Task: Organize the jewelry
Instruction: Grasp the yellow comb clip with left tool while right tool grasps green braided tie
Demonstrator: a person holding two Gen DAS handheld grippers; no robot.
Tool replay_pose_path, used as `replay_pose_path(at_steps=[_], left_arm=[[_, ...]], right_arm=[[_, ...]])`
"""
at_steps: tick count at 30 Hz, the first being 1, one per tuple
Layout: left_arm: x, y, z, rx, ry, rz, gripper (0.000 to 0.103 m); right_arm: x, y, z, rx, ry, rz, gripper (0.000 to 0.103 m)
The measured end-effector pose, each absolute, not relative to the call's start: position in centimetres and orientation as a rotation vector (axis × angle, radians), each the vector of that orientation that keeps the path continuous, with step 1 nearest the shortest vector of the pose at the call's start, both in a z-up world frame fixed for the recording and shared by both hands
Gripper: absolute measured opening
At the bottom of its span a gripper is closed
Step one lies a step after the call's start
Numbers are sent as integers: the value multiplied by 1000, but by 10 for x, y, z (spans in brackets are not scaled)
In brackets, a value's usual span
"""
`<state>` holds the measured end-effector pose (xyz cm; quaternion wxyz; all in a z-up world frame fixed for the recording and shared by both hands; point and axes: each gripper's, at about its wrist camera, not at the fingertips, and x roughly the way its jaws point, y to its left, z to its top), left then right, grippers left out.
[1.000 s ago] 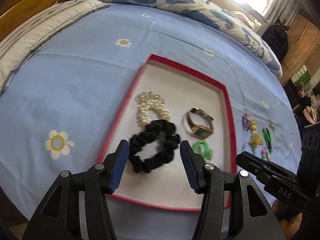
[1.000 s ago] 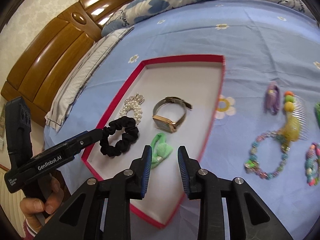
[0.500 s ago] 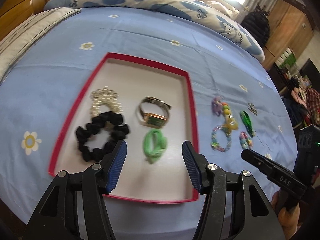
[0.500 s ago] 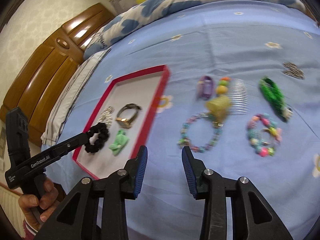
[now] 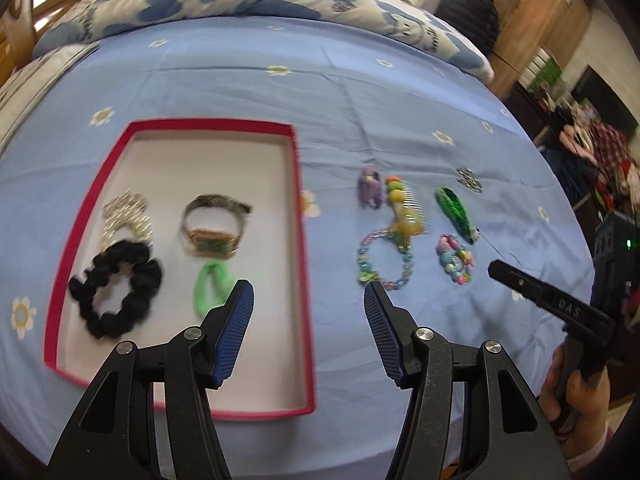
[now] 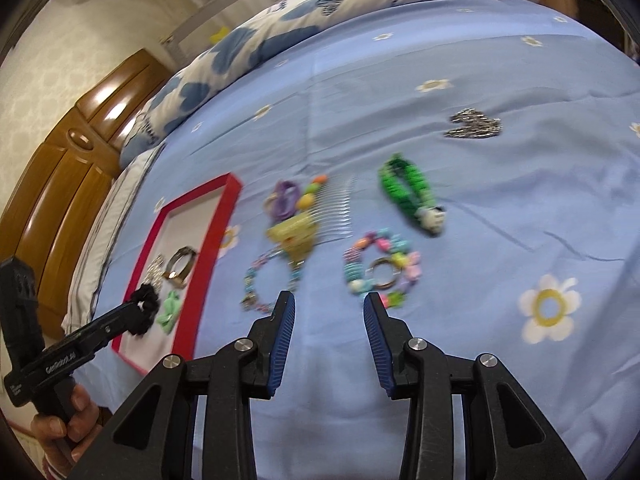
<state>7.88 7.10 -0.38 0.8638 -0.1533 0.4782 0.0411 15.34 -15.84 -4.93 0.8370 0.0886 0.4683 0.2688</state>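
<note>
Both jaws stand apart and empty: the right hand-held gripper (image 6: 329, 312) sits low in frame, aimed between two beaded bracelets (image 6: 382, 268) on the bed (image 6: 520, 184), likely picking its next piece. The left hand-held gripper (image 5: 308, 300) hovers over the red tray's (image 5: 302, 240) right edge, ready to assist.

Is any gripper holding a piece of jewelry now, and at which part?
Nothing is held. The left gripper and right gripper both stand open and empty above the blue bedsheet.
</note>
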Motion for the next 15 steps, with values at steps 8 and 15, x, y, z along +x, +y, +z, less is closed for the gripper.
replay_pose_path(at_steps=[8,15], left_arm=[[114,41,-5,-246,1018,7,57],[146,19,-15,-230,1050,-67,57]], right_arm=[[179,-177,-47,192,969,529,39],[208,-179,-51,174,974,525,39]])
